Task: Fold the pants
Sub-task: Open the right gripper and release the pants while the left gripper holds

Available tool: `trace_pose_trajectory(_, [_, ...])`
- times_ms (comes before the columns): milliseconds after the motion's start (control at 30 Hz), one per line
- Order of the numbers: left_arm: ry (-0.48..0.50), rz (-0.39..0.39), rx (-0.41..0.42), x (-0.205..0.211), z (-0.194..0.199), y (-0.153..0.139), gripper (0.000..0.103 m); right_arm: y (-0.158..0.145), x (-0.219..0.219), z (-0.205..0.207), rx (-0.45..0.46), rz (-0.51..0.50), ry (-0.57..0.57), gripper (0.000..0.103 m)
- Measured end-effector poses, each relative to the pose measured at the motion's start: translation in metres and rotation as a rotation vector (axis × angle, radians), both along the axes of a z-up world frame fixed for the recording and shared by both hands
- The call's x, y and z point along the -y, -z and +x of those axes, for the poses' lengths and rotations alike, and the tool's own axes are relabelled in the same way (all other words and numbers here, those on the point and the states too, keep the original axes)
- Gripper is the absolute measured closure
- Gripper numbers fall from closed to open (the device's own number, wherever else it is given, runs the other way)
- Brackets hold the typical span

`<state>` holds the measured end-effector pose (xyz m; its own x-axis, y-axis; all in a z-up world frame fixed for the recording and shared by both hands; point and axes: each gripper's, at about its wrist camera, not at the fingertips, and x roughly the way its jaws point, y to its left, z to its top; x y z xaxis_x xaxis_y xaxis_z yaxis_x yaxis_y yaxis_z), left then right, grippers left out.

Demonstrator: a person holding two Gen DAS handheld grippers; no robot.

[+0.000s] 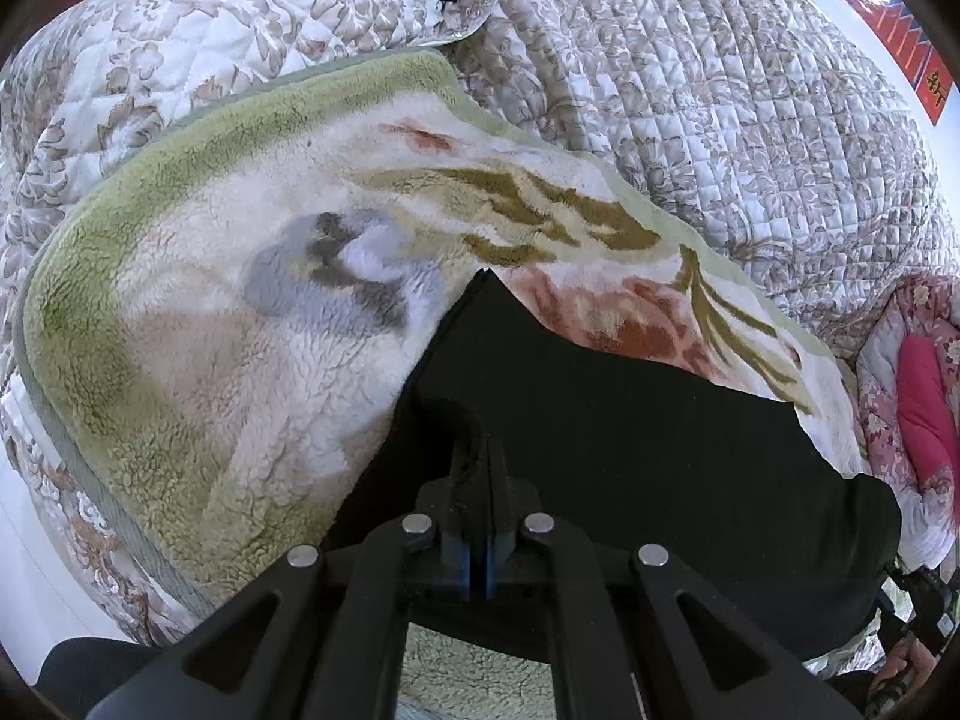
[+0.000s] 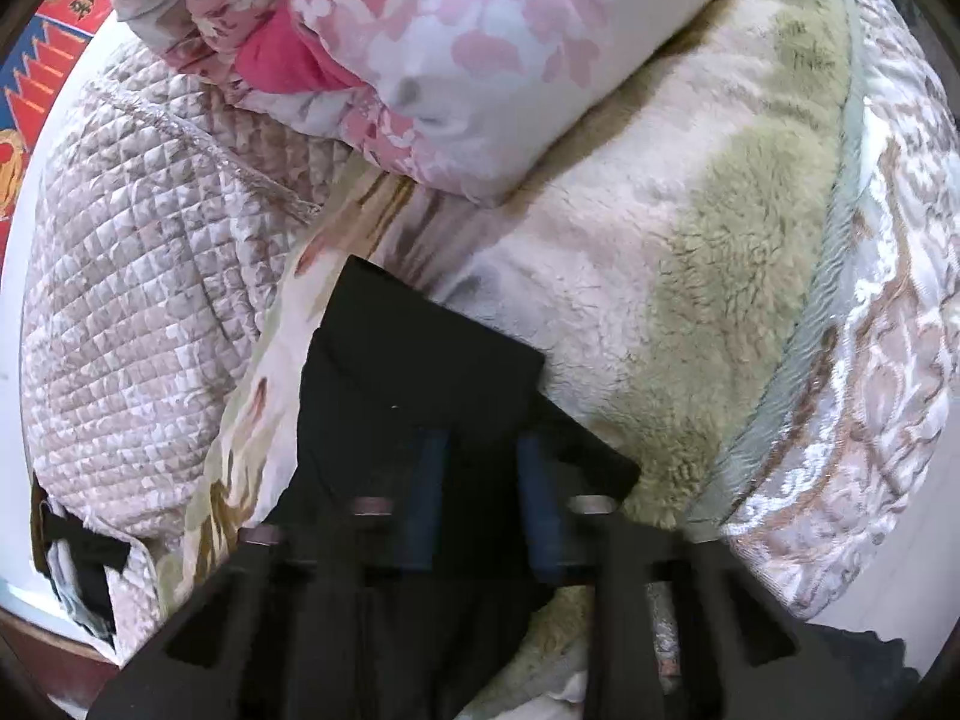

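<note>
My left gripper (image 1: 483, 468) pinches a fold of the black pants (image 1: 630, 408) lying on the fleece blanket (image 1: 198, 324); my right gripper (image 2: 480, 450) fingers, still apart, straddle the cloth. Closing short may miss the edge, spoiling the fold.

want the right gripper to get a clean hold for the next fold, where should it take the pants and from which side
Best bet: the near layered edge of the pants, where the right gripper already has its blue fingers astride the cloth. Come from the near side, pointing down and forward, so both layers slide between the jaws. The far corner lies flat on the blanket and would likely be harder to pinch. The left gripper already clamps its own bunch.
</note>
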<state>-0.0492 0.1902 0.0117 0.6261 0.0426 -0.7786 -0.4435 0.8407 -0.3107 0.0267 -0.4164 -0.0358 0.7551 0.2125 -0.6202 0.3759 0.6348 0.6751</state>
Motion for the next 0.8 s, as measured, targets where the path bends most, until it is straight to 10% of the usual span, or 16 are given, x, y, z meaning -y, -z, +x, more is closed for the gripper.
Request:
trace_pose_trajectory(200, [-0.005,0.008,0.029,-0.003,-0.003,-0.010,0.099,-0.032,-0.005,-0.038,0.103,-0.005,-0.019,0.098])
trace_pose_trajectory(500, [-0.013,0.054,-0.068,-0.003,0.001,0.000,0.098,-0.007,-0.002,-0.047,-0.057,-0.031,0.017,0.093])
trace_pose_trajectory(667, [-0.077,0.116,-0.034,-0.012,-0.010,-0.017,0.095,-0.039,-0.012,-0.052,0.000,-0.207,0.040,0.086])
trace_pose_trajectory(800, [-0.063,0.129,0.038,-0.011,-0.012,-0.035,0.094,-0.051,-0.054,-0.032,0.089,-0.345,-0.167,0.077])
